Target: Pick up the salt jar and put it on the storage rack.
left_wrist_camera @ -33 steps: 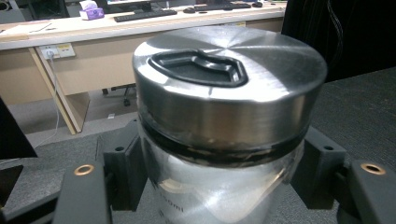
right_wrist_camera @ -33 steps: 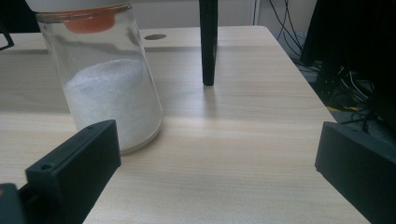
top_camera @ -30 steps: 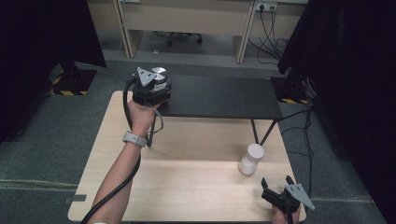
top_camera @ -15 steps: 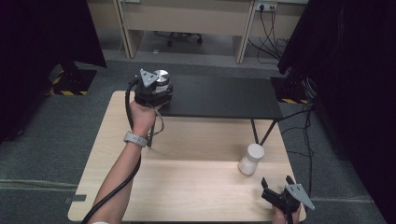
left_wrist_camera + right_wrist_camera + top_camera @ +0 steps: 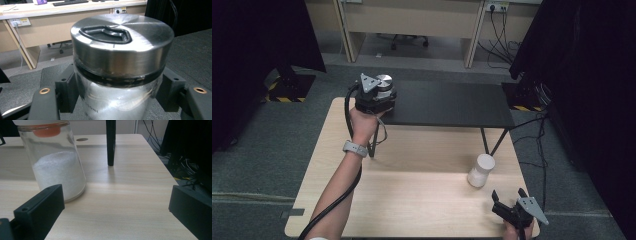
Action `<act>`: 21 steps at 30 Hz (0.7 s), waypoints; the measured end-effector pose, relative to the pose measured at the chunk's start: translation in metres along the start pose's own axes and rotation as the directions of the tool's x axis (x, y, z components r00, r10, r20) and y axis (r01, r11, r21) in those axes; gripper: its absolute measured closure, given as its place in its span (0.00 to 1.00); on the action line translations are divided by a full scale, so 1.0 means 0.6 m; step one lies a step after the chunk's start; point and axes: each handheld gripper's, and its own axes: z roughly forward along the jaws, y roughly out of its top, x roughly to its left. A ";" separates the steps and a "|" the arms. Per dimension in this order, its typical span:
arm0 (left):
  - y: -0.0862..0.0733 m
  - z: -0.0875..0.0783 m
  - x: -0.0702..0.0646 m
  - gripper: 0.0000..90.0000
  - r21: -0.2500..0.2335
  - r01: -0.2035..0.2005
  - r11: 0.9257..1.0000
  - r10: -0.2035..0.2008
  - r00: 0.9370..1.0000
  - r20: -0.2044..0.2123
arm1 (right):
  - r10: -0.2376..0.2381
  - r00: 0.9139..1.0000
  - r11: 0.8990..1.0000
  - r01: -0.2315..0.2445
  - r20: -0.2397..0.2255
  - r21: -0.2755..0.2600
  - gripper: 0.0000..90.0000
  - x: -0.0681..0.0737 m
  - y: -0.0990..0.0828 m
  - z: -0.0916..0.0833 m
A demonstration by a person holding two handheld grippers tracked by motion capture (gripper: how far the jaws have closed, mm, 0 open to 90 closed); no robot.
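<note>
A: Item one, change from half a second ago?
B: Slight. The left gripper, in the upper left of the frame, sits much where it did, jaws clamped on the jar at the near left corner of the black shelf.

A: Jar, description?
B: Clear glass, cylindrical, with a brushed-metal lid bearing a black moulded inset.

A: Item two?
B: Right gripper, lower right of the frame, unmoved. Jaws spread wide, holding nothing.

A: Item three?
B: Glass bottle with a white cap, part-filled with white powder, standing on the pale wood-grain table, just ahead of the right gripper, apart from it.
</note>
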 end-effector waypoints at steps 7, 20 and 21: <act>-0.007 -0.002 0.014 0.27 -0.012 0.004 1.000 -0.003 0.999 0.038 | -0.004 1.000 1.000 0.004 -0.002 -0.001 0.00 0.000 0.000 0.000; 0.012 -0.003 0.020 0.00 0.044 0.026 0.999 -0.029 0.997 0.066 | -0.003 1.000 1.000 0.003 -0.003 -0.003 0.00 0.000 -0.001 -0.001; 0.011 -0.003 0.019 0.00 0.043 0.031 0.999 -0.034 0.997 0.064 | -0.003 1.000 1.000 0.003 -0.003 -0.004 0.00 0.000 -0.001 -0.001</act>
